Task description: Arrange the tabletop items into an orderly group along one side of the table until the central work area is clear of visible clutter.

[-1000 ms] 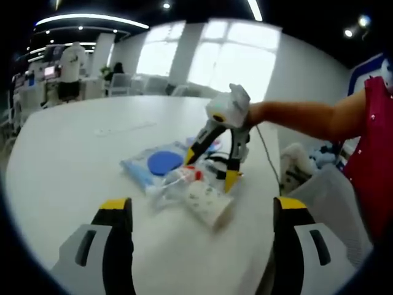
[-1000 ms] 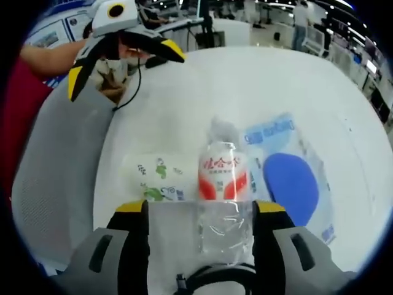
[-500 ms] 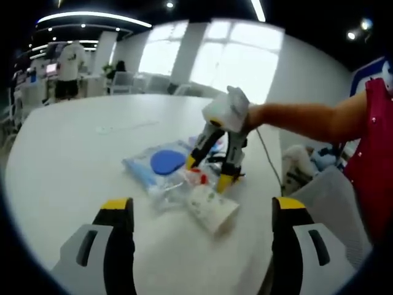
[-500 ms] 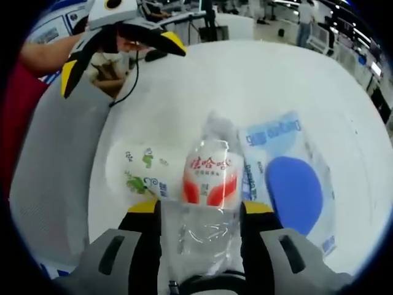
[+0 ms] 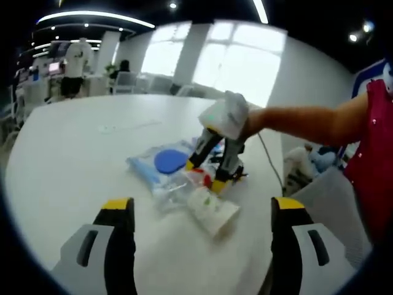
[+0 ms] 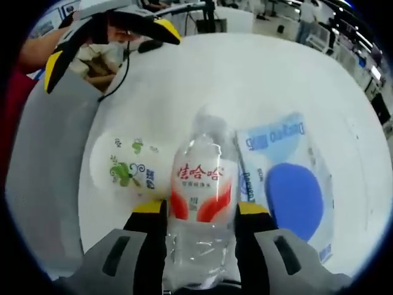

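Now my right gripper (image 6: 199,212) has its two yellow-tipped jaws drawn in against the sides of a clear plastic bottle (image 6: 198,203) with a red and white label; the bottle lies between them, pointing away from the camera, and I take the grip to be closed on it; in the left gripper view the same gripper (image 5: 216,171) reaches down from a bare forearm (image 5: 307,121) onto the small cluster of items near the table's far right edge; just left of the bottle, touching it, lies a white tissue pack (image 6: 126,171) printed with green leaves, seen end-on as a pale roll (image 5: 212,210) in the left gripper view; just right of the bottle lies a clear bag with a blue round disc (image 6: 291,190) inside, flat on the white table (image 6: 245,80); my left gripper (image 5: 199,212) hangs above the near part of the table, jaws wide apart with nothing between them, well apart from the cluster; from the right gripper view I see it (image 6: 104,43) beyond the table edge, near a grey mesh chair back (image 6: 43,178); a black cable (image 6: 126,64) trails there
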Available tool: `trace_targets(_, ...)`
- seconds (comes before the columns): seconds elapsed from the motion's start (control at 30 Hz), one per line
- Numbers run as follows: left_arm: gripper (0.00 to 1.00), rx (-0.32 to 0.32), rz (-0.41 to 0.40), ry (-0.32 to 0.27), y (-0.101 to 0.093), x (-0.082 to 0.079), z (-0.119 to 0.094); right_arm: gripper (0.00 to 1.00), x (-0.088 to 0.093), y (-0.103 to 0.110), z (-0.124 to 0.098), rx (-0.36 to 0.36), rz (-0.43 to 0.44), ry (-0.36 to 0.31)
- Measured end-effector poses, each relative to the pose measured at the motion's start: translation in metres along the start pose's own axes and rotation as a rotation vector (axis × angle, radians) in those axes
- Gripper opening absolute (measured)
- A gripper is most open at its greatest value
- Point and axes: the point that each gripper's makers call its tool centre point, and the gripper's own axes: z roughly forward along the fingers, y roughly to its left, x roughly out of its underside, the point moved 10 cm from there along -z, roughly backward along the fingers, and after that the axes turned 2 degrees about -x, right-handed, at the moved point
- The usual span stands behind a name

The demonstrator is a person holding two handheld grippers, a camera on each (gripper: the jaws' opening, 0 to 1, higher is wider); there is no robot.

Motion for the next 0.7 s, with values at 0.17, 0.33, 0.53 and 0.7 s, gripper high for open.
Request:
trace_targets(0.17,0.88,-0.002,-0.004,0.000,0.002,0.001,-0.001,0.44,-0.004,0.000,0.004,0.000,0.001,-0.005)
trace_targets(0.33,0.88,-0.005,-0.011,0.000,0.004,0.003,-0.001,0.44,-0.010,-0.001,0.007,0.001,0.014,-0.013)
trace_targets(0.53,0.87,-0.006,-0.014,-0.002,0.005,0.004,-0.002,0.43,-0.012,-0.002,0.010,0.002,0.011,-0.006)
trace_targets(0.7,0.87,-0.008,-0.017,-0.002,0.007,0.004,-0.002,0.43,-0.013,-0.001,0.010,0.008,0.014,0.001)
